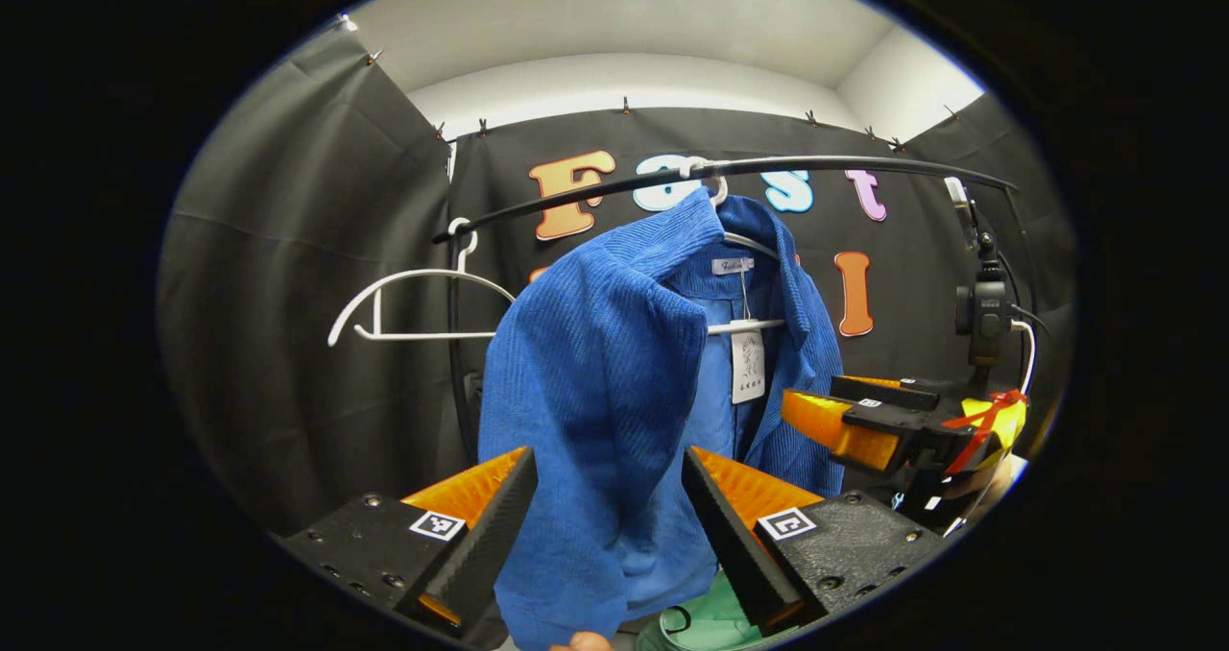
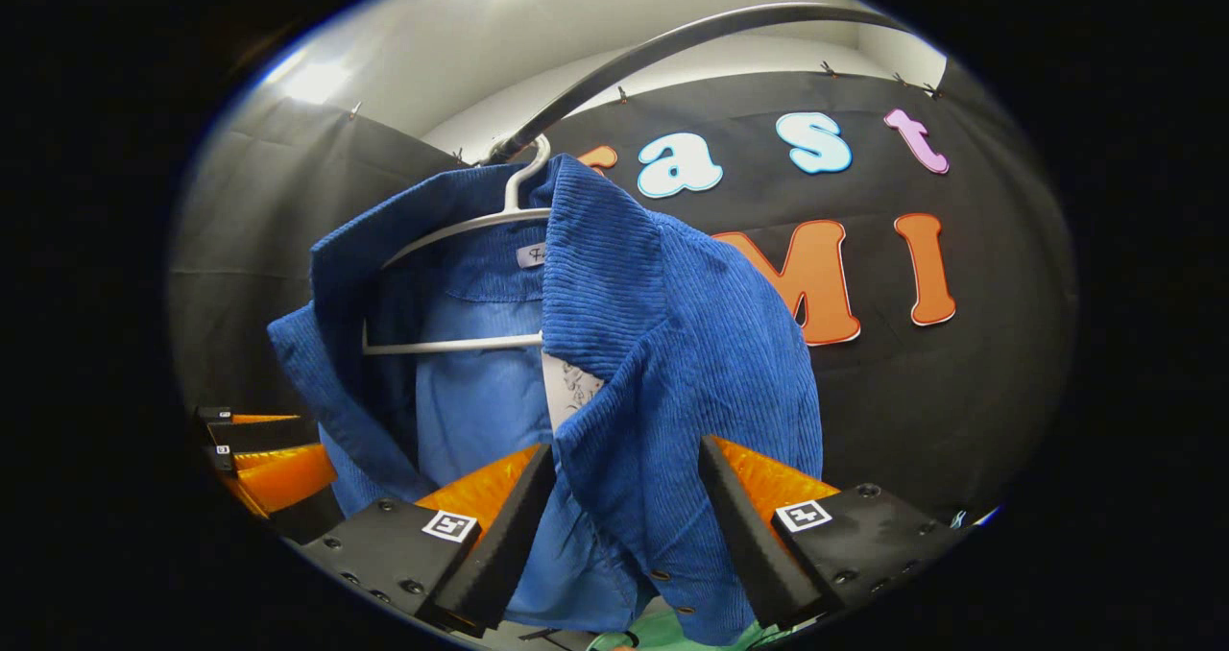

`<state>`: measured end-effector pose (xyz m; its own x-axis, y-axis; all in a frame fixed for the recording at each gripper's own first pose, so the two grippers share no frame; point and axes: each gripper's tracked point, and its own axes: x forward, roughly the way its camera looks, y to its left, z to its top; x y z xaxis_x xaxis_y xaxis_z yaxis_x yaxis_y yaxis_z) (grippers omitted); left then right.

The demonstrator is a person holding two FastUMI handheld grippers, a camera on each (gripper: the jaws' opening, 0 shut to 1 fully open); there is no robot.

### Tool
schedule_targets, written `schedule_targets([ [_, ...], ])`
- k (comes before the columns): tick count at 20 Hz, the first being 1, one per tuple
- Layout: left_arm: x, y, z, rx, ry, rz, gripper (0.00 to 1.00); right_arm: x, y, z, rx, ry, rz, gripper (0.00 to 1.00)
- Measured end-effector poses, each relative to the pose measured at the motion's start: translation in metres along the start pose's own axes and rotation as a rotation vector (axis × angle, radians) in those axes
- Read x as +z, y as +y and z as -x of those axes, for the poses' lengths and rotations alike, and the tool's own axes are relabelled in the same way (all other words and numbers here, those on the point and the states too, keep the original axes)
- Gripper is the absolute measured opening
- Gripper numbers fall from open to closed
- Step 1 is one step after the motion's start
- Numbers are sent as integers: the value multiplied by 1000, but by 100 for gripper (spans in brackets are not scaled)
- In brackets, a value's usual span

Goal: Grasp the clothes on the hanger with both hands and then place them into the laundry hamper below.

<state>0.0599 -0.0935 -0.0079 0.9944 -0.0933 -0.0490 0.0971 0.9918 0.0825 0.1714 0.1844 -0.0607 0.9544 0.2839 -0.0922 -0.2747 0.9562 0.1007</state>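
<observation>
A blue corduroy jacket (image 1: pixel 595 363) hangs on a white hanger (image 1: pixel 744 325) from a black rail (image 1: pixel 816 164). My left gripper (image 1: pixel 610 469) is open, and one front panel of the jacket hangs between its spread fingers. In the right gripper view my right gripper (image 2: pixel 626 454) is open too, with the jacket's (image 2: pixel 672 344) other front panel between its fingers, below the hanger (image 2: pixel 451 345). The right gripper (image 1: pixel 826 416) is beside the jacket's far side in the left gripper view. The left gripper (image 2: pixel 264 454) is at the left edge of the right gripper view.
An empty white hanger (image 1: pixel 413 296) hangs on the rail to the jacket's left. A small camera on a stand (image 1: pixel 981 310) is at the right end of the rail. Something green (image 1: pixel 710 622) lies below the jacket, also green (image 2: pixel 672 635) under the hem.
</observation>
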Motion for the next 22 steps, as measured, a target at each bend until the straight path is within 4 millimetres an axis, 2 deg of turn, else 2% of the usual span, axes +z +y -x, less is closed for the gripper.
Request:
schedule_targets([
  [1, 0, -2, -6, 2, 1, 4, 94, 0, 0, -6, -7, -6, -4, 98],
  [6, 7, -8, -32, 19, -11, -14, 96, -3, -4, -26, -6, 4, -53, 74],
  [7, 9, -9, -36, 24, -16, -13, 94, -4, -3, -31, 2, 6, -61, 72],
  [8, 11, -9, -39, 31, -20, -12, 96, -5, -2, -32, 12, 10, -67, 70],
  [9, 11, -9, -43, 39, -22, -9, 96, -5, -2, -34, 20, 11, -78, 57],
  [13, 7, -12, -54, 36, -12, 0, 94, 2, -5, -35, 33, -7, -108, 24],
  [14, 7, -10, -57, 41, -16, -3, 90, 3, -2, -33, 60, -9, -118, 12],
  [15, 8, -6, -60, 57, -25, -4, 87, 6, 5, -31, 98, -13, -131, 12],
  [16, 10, -4, -61, 69, -35, -1, 79, 9, 8, -30, 128, -15, -142, 12],
  [17, 11, -4, -63, 71, -40, 1, 77, 12, 7, -24, 145, -19, -148, 23],
  [18, 11, -4, -63, 73, -41, 4, 73, 15, 4, -21, 155, -24, -154, 12],
  [19, 12, -3, -63, 71, -45, 7, 72, 16, 0, -27, 153, -40, -158, 12],
  [20, 14, -3, -65, 55, -52, 10, 64, 23, -6, -16, 156, -43, -170, 7],
  [21, 16, -9, -67, 18, -55, 14, 60, 28, -9, -17, 163, -43, -186, 8],
  [22, 17, -10, -67, -2, -57, 21, 49, 32, -15, -15, 174, -33, -213, 8],
])
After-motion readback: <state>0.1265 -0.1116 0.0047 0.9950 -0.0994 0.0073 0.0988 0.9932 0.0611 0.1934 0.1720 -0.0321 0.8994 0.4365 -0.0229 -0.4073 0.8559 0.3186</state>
